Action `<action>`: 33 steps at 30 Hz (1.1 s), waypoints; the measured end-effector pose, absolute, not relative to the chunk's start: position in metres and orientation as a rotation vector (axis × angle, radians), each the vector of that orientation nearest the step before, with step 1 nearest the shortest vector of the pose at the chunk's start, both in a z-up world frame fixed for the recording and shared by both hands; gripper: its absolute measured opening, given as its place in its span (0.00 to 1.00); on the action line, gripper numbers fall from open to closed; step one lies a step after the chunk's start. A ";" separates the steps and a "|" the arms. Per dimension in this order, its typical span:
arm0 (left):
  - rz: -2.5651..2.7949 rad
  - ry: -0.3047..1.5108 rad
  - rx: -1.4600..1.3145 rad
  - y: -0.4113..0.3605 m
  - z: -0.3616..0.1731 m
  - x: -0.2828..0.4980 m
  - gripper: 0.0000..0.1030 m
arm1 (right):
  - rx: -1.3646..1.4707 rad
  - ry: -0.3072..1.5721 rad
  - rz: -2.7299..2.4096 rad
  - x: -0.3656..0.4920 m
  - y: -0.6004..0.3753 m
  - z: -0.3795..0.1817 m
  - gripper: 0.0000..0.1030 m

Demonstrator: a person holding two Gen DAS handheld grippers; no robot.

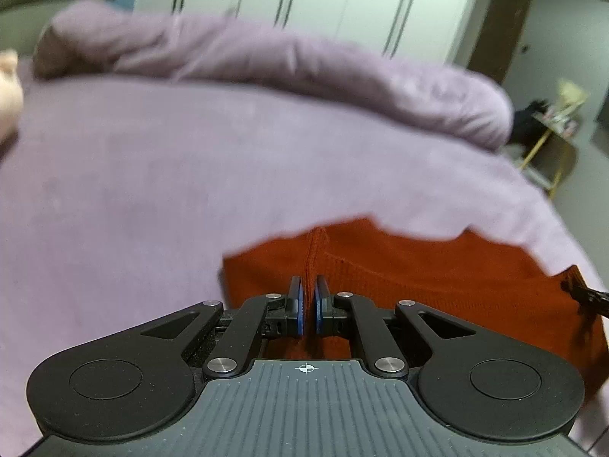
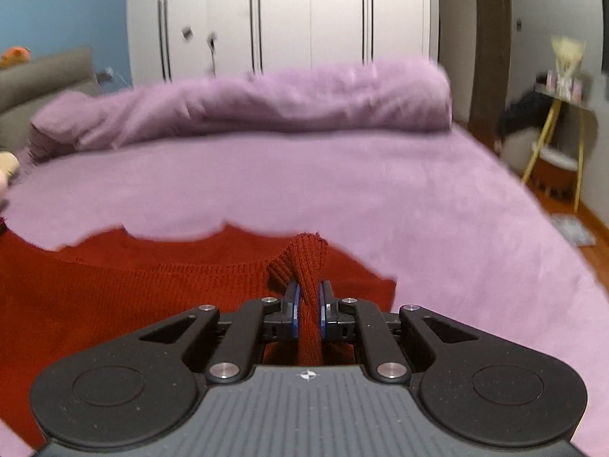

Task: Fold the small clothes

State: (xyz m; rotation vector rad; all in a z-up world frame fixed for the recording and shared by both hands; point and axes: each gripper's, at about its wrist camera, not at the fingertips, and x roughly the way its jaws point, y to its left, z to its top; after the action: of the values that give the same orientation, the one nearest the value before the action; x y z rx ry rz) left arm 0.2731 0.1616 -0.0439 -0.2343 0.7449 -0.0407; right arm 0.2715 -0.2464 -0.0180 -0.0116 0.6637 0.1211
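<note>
A rust-red knit garment [image 1: 418, 282] lies on a lilac bed sheet [image 1: 152, 175]. My left gripper [image 1: 308, 289] is shut on the garment's seam edge, with the cloth pinched between its blue pads. In the right wrist view the same garment [image 2: 133, 297] spreads to the left. My right gripper [image 2: 309, 293] is shut on a ribbed corner [image 2: 308, 262] of it, which stands up in a bunch between the pads. The tip of the right gripper [image 1: 590, 297] shows at the right edge of the left wrist view.
A rolled lilac duvet [image 2: 266, 103] lies across the far side of the bed. White wardrobes [image 2: 304, 11] stand behind it. A side table with yellow legs [image 2: 552, 144] stands at the right, beyond the bed's edge. A soft toy [image 1: 7, 87] lies at far left.
</note>
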 end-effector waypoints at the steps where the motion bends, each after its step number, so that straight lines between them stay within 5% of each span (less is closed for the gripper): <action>1: -0.029 0.789 -0.244 0.161 -0.057 0.280 0.07 | -0.003 0.698 0.112 0.279 -0.247 -0.029 0.09; 3: -0.034 0.838 -0.261 0.163 -0.072 0.283 0.11 | 0.021 0.756 0.116 0.289 -0.250 -0.046 0.09; 7: -0.089 0.824 -0.326 0.176 -0.080 0.270 0.35 | 0.110 0.782 0.180 0.291 -0.263 -0.051 0.19; 11: -0.105 0.830 -0.352 0.178 -0.085 0.271 0.28 | 0.088 0.781 0.228 0.291 -0.263 -0.057 0.22; 12: -0.104 0.830 -0.339 0.175 -0.085 0.273 0.07 | 0.060 0.777 0.221 0.289 -0.257 -0.058 0.20; 13: -0.101 0.838 -0.323 0.173 -0.084 0.274 0.08 | 0.015 0.768 0.205 0.287 -0.251 -0.058 0.09; 23: -0.034 0.546 -0.125 0.153 0.011 0.297 0.08 | -0.161 0.483 0.072 0.294 -0.223 0.007 0.07; 33: 0.164 0.691 -0.121 0.135 -0.053 0.367 0.11 | -0.217 0.534 -0.050 0.361 -0.206 -0.032 0.07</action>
State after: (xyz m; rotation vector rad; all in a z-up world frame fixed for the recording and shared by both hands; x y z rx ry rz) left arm 0.3669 0.1348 -0.0526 -0.1206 0.6907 0.1639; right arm 0.3608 -0.2061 -0.0319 -0.2172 0.5337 -0.0503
